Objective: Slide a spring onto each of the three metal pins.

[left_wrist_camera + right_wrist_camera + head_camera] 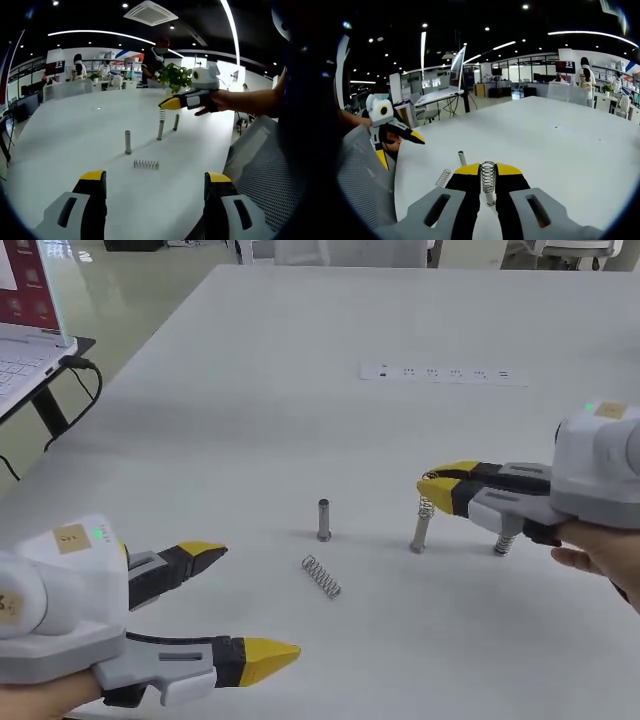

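Three metal pins stand upright on the white table (250,420). The left pin (323,520) (128,142) (462,158) is bare. A loose spring (321,575) (146,164) (442,177) lies flat just in front of it. My right gripper (435,485) (488,170) is shut on a spring (427,508) (488,177) sitting over the top of the middle pin (420,532) (160,131). The right pin (503,543) (176,122) carries a spring and is partly hidden under that gripper. My left gripper (245,605) (154,177) hangs open near the table's front, short of the loose spring.
A white power strip (443,374) lies further back on the table. A laptop (25,330) on a stand with a black cable sits beyond the table's left edge. People stand at desks in the far background.
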Motion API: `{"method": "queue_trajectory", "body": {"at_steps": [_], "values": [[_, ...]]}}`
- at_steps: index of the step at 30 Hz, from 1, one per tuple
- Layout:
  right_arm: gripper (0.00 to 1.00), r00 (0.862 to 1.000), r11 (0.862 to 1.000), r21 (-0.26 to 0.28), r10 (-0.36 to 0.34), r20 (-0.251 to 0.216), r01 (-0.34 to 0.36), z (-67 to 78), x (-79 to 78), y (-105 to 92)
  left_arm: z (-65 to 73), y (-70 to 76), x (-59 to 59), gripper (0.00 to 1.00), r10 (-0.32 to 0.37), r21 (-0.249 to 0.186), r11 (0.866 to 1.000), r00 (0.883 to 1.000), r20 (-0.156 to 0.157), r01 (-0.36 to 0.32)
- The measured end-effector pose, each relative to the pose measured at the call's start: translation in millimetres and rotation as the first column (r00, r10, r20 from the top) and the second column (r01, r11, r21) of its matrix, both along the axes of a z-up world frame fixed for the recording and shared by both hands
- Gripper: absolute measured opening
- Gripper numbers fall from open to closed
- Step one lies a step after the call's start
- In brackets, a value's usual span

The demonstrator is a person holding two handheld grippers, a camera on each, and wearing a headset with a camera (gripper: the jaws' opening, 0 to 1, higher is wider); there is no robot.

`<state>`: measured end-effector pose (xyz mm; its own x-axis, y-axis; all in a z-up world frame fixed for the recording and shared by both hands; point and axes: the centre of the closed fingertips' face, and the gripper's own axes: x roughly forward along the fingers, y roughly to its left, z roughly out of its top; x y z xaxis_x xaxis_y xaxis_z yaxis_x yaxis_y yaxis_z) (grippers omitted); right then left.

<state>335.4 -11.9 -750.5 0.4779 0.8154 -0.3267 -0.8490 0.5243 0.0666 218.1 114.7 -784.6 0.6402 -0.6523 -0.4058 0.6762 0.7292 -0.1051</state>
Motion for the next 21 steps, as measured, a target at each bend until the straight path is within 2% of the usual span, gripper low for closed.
{"method": "queue_trajectory", "body": {"at_steps": [9, 17, 21], "values": [[0.08, 1.0, 1.0, 0.008, -0.004, -0.023, 0.004, -8.7, 0.5, -1.9, -0.8, 0.2, 0.0, 0.76, -0.002, -0.001, 1.0, 1.0, -0.001, 0.002], [0.08, 1.0, 1.0, -0.013, 0.014, -0.023, -0.014, -20.2, -0.8, 1.0, -0.5, 0.1, 0.2, 0.76, -0.002, -0.002, 1.0, 1.0, 0.0, 0.002], [0.08, 1.0, 1.0, 0.003, 0.011, -0.026, -0.011, -19.3, -0.2, 1.5, -0.2, 0.2, 0.2, 0.76, -0.002, -0.004, 1.0, 1.0, 0.0, 0.002]]}}
